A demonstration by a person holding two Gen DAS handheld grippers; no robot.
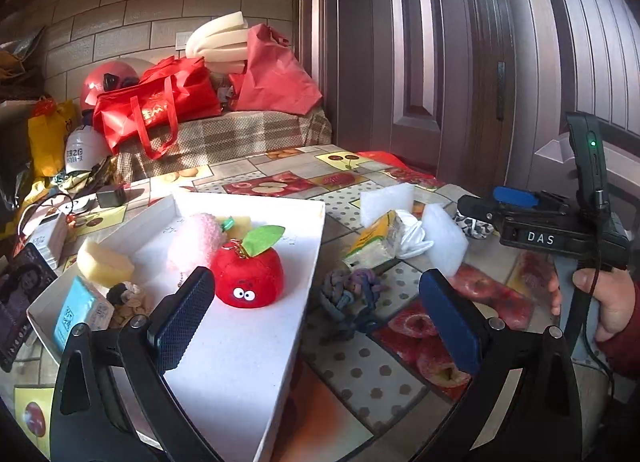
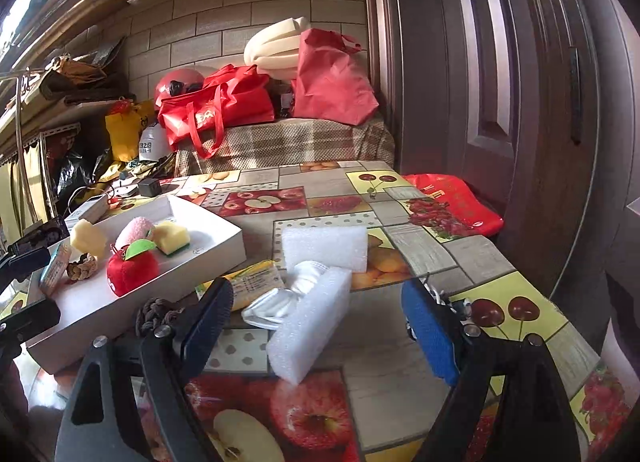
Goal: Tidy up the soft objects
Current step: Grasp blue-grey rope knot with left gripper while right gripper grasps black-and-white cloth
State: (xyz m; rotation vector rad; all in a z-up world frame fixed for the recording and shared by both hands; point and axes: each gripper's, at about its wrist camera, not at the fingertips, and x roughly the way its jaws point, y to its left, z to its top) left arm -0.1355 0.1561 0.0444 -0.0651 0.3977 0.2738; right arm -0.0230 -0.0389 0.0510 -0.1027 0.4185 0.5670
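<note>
- Table (image 2: 420, 254) with a fruit-patterned cloth fills the lower half of both views; a dark panelled door stands along the right of each.
- White tray (image 1: 256, 342) lies at the left on the table, shallow and rectangular, one corner reaching toward the left wrist camera.
- Left gripper (image 1: 316, 322) sits at the bottom of the left wrist view with its fingers spread wide and nothing between the pads; one finger (image 1: 182, 318) hangs over the tray, the other over the cloth.
- Right gripper (image 2: 320, 338) stands at the bottom of the right wrist view, fingers wide apart and holding nothing; the near foam block lies between them without touching either pad. A hand (image 1: 608, 302) grips its handle at the right edge of the left wrist view.
- Two white foam blocks rest on the cloth: one (image 2: 324, 248) lies flat at mid-frame, the other (image 2: 310, 324) tilts in front of it.
- Red plush apple (image 1: 248, 276) with a green leaf and googly eyes sits in the tray, just beside a pink fluffy roll (image 1: 196, 242).
- Yellow tissue pack (image 1: 372, 242) and a crumpled white cloth (image 1: 412, 236) lie touching each other between the foam blocks.
- Knotted rope ball (image 1: 352, 296) lies on the cloth just right of the tray's edge, between the left fingers.
- Yellow sponges (image 2: 170, 237) (image 2: 88, 240), a blue tissue pack (image 1: 78, 310) and a small braided knot (image 2: 82, 266) fill the tray's left end.
</note>
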